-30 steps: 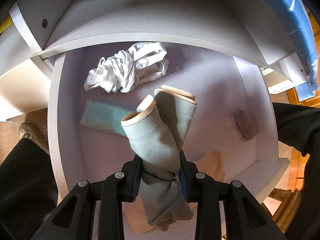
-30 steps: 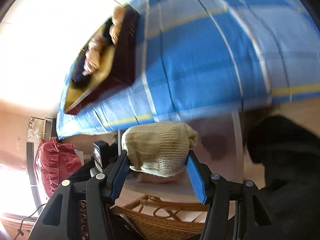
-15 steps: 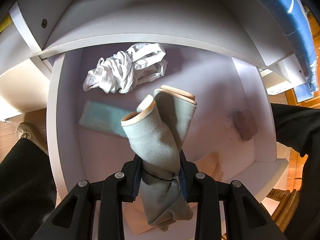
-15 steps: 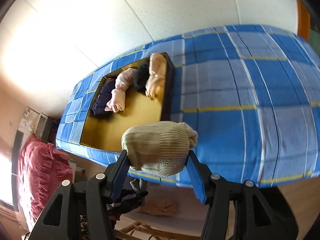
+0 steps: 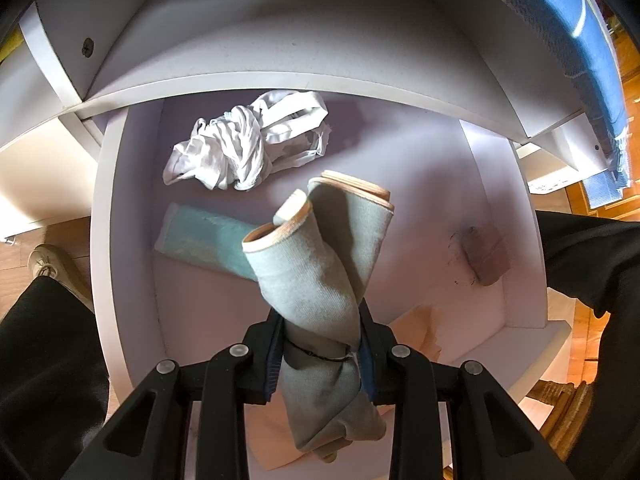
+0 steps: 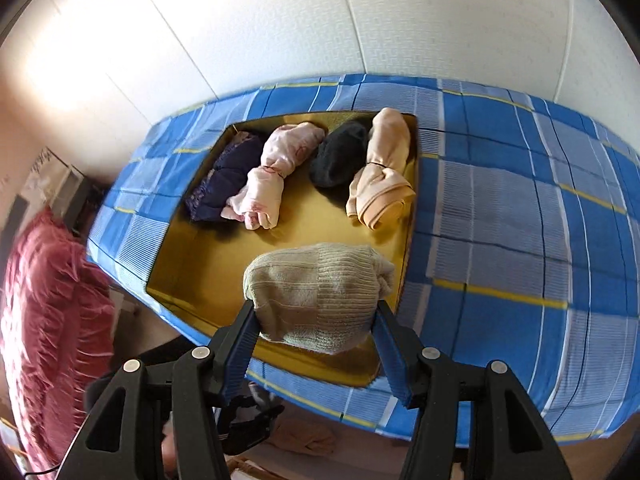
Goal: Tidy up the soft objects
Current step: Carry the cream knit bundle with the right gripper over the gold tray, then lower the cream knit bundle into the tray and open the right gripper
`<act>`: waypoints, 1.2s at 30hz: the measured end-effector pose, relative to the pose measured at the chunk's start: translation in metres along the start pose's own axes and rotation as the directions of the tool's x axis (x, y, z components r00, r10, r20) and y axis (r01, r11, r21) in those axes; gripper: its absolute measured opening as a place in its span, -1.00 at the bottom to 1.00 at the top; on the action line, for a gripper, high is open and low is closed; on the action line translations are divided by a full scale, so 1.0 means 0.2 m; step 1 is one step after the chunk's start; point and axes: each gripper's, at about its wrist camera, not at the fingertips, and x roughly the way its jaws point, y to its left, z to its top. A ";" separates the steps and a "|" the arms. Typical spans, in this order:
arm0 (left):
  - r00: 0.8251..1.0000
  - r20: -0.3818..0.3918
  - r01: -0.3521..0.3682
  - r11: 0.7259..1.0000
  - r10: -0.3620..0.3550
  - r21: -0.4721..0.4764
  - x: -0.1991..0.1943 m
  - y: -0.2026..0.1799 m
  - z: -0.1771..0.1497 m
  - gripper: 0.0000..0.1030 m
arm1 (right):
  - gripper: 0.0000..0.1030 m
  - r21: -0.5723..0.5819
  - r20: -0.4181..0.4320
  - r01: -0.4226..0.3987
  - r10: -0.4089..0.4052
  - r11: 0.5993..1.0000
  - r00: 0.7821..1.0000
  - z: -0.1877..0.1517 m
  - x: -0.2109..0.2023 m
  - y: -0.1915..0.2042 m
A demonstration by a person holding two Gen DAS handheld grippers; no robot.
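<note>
Here, 2 bundles: pale-green ribbed knit roll (image 6: 318, 294), tied grey-green socks (image 5: 320, 276).

From my left camera the pale green sock pair (image 5: 320, 280) covers one end of the teal folded cloth (image 5: 200, 240) and most of the peach fabric (image 5: 416, 324) under it, and the overhanging shelf board (image 5: 280, 80) hides the back of the drawer (image 5: 120, 240). On the right, the knitted beige roll (image 6: 320, 292) blocks the near part of the yellow tray (image 6: 192, 272), the red cushion (image 6: 48, 320) smears into blur, and something dark below the bed edge I can't make out.
</note>
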 end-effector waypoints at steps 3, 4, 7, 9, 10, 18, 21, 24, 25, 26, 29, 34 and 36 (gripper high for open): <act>1.000 0.002 0.005 1.000 -0.005 -0.002 0.00 0.00 0.00 -0.38 | 0.11 -0.028 -0.017 0.026 -0.027 0.999 1.000 0.04 0.07 0.02; 1.000 0.002 0.007 1.000 -0.007 -0.002 0.00 0.01 0.00 -0.38 | 0.11 -0.043 -0.025 0.040 -0.041 0.998 0.999 0.05 0.10 0.02; 1.000 0.005 0.012 1.000 -0.012 -0.004 -0.01 0.01 0.00 -0.38 | 0.11 -0.080 -0.045 0.070 -0.074 0.994 0.996 0.07 0.15 0.04; 1.000 0.006 0.015 1.000 -0.015 -0.005 -0.01 0.01 0.00 -0.38 | 0.11 -0.105 -0.058 0.095 -0.102 0.990 0.993 0.08 0.19 0.04; 1.000 0.007 0.017 1.000 -0.017 -0.006 -0.01 0.01 0.00 -0.38 | 0.11 -0.121 -0.063 0.107 -0.115 0.987 0.991 0.09 0.20 0.05; 1.000 0.010 0.019 1.000 -0.019 -0.014 -0.02 0.02 -0.01 -0.38 | 0.11 -0.230 -0.086 0.183 -0.207 0.956 0.974 0.12 0.31 0.10; 1.000 0.012 0.019 1.000 -0.019 -0.016 -0.02 0.02 -0.01 -0.38 | 0.11 -0.256 -0.094 0.206 -0.236 0.944 0.967 0.12 0.35 0.10; 1.000 0.012 0.021 1.000 -0.021 -0.018 -0.03 0.02 -0.01 -0.38 | 0.11 -0.297 -0.099 0.238 -0.278 0.925 0.956 0.11 0.40 0.10; 1.000 0.012 0.021 1.000 -0.021 -0.018 -0.03 0.02 -0.01 -0.38 | 0.11 -0.304 -0.102 0.240 -0.282 0.922 0.954 0.11 0.41 0.10; 1.000 0.011 0.022 1.000 -0.021 -0.018 -0.03 0.02 -0.01 -0.38 | 0.12 -0.310 -0.101 0.239 -0.282 0.920 0.954 0.11 0.41 0.10; 1.000 0.010 0.021 1.000 -0.021 -0.018 -0.03 0.02 -0.01 -0.38 | 0.12 -0.330 -0.091 0.251 -0.295 0.910 0.951 0.13 0.42 0.10; 1.000 0.006 0.015 1.000 -0.015 -0.019 -0.02 0.02 0.00 -0.38 | 0.14 -0.332 -0.104 0.250 -0.299 0.910 0.949 0.15 0.42 0.09; 1.000 0.005 0.015 1.000 -0.015 -0.021 -0.02 0.02 0.00 -0.38 | 0.15 -0.335 -0.100 0.240 -0.288 0.911 0.952 0.15 0.40 0.09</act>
